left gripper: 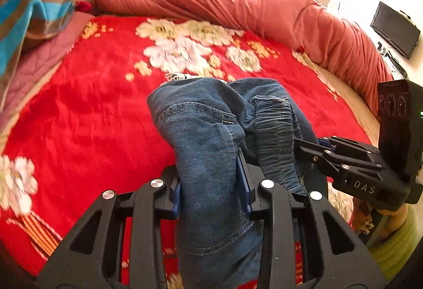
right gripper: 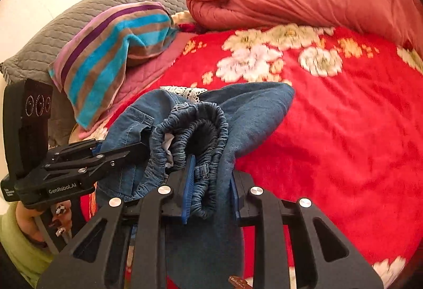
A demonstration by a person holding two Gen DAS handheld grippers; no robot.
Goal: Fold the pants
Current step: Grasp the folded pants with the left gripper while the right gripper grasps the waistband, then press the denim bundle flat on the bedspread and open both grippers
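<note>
Left wrist view: your left gripper [left gripper: 211, 190] is clamped on a bunched fold of the denim pants [left gripper: 211, 130], lifted off the red floral blanket [left gripper: 92, 117]; you're gathering them to spread flat next.

Right wrist view: your right gripper [right gripper: 210, 190] pinches the elastic waistband [right gripper: 195, 125]. The legs hang out of sight below.

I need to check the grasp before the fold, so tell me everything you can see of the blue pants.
The pants are blue denim with pale stitched seams and a gathered elastic waistband. They are bunched and hang over a red floral blanket. The left gripper pinches one fold of denim; the right gripper clamps the waistband and the cloth beside it. White lace shows at their far edge.
</note>
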